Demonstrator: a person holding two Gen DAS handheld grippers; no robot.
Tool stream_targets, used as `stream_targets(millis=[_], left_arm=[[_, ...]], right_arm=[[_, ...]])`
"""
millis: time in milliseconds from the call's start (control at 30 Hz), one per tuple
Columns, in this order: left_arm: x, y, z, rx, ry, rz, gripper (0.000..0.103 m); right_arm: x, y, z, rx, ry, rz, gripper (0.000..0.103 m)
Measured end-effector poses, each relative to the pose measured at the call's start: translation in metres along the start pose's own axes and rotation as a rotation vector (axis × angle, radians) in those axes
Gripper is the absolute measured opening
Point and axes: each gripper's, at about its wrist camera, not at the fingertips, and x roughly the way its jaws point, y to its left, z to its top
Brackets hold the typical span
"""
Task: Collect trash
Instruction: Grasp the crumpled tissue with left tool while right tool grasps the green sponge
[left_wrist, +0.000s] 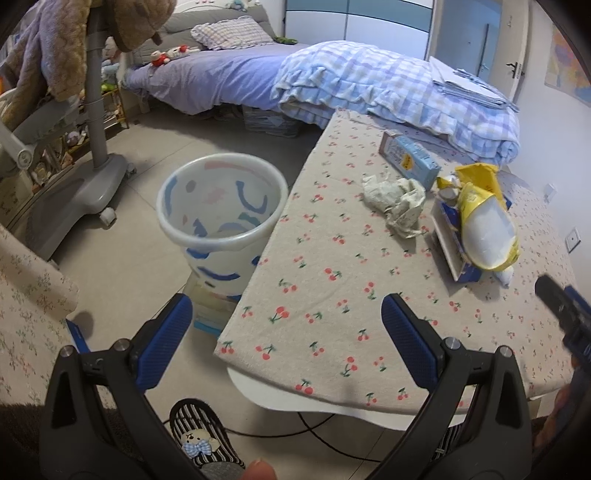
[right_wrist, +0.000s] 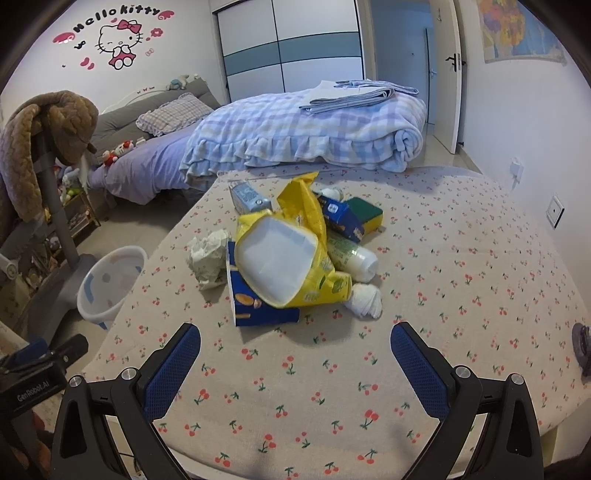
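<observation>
Both grippers idle, jaws spread wide, nothing between them. Left gripper (left_wrist: 286, 341) hangs over the desk's (left_wrist: 332, 258) near-left corner, half over the floor; right gripper (right_wrist: 295, 363) sits over the near edge, facing the trash pile. Desk is covered by a cherry-print cloth (right_wrist: 461, 258). Trash is clustered mid-desk toward the far edge: yellow bag (right_wrist: 291, 254) lies open-mouthed on top of a blue box (right_wrist: 258, 310); crumpled paper (right_wrist: 208, 258) just left of them, touching the box; white plastic bottle (right_wrist: 351, 254) on its side under the bag's right flank; wadded white tissue (right_wrist: 365, 299) just in front of the bottle, touching the bag's corner. Behind the bag: a small dark-blue carton (right_wrist: 341, 218), a green-and-yellow sponge (right_wrist: 365, 210) beside it, and a light-blue pack (right_wrist: 245, 197) near the far-left corner. White bin (left_wrist: 221, 218) with blue and pink marks stands on the floor against the desk's left edge, upright, mouth open, nothing visible inside. All trash on the desk, none in the bin. Bed with checked quilt (right_wrist: 314, 129) lies past the desk's far edge.
</observation>
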Motion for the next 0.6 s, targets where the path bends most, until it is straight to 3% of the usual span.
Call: stream_targets(millis=[200,367,600], left_arm=[[-0.001,-0.009,0.022,0.055,-0.009,-0.043,0.102],[0.006,-0.011,0.042,0.085,0.010,-0.060,0.102],[0.030,-0.027,0.080,0.119,0.055,-0.137,0.102]], right_arm=[[0.001,-0.011,0.034,-0.006,0.010,-0.011,0.103],[0.020,-0.040,0.063,0.029,0.106,0.034,0.103],[0.054,-0.077,0.101,0.007,0.196,-0.017,0.103]])
